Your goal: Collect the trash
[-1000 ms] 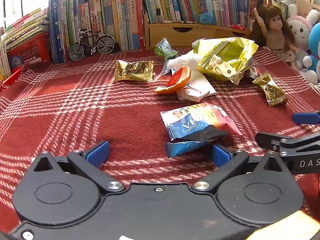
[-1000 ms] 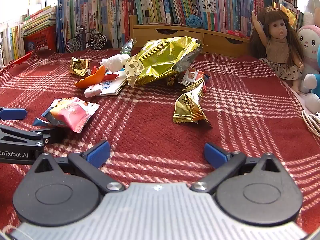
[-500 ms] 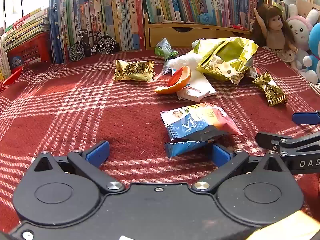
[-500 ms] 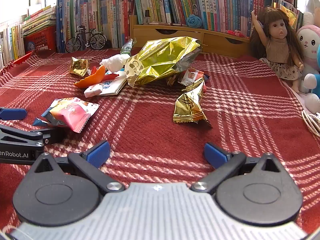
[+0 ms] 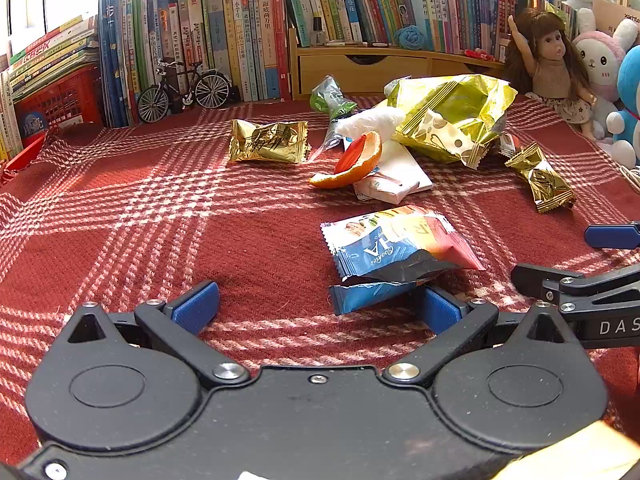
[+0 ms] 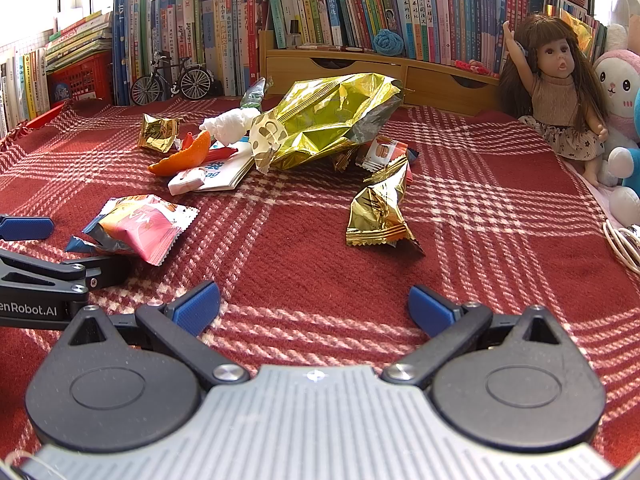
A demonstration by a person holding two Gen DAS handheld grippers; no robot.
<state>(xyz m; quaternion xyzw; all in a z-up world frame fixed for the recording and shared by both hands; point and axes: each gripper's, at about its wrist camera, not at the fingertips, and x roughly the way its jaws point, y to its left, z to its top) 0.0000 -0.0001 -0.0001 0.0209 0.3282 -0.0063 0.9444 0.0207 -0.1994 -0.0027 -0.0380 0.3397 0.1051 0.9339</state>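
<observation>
Trash lies scattered on a red plaid cloth [image 5: 200, 208]. A blue and pink cookie wrapper [image 5: 394, 246] [image 6: 138, 228] lies just ahead of my left gripper [image 5: 316, 306], which is open, its right pad near the wrapper's torn blue end. My right gripper [image 6: 314, 306] is open over bare cloth, with a small gold wrapper [image 6: 378, 212] [image 5: 540, 178] ahead of it. Farther back lie an orange peel [image 5: 352, 162] [image 6: 182, 158], a white packet [image 5: 394, 178], a big gold-green bag [image 5: 448, 116] [image 6: 324, 120], a gold wrapper [image 5: 270, 142] and a green wrapper [image 5: 330, 98].
Rows of books [image 5: 240, 28] and a wooden drawer shelf [image 5: 380, 66] line the back. A toy bicycle [image 5: 182, 88] stands at back left by a red crate [image 5: 56, 100]. A doll [image 6: 556, 92] and plush toys [image 6: 616, 80] sit on the right; white cable [image 6: 622, 244] lies beside them.
</observation>
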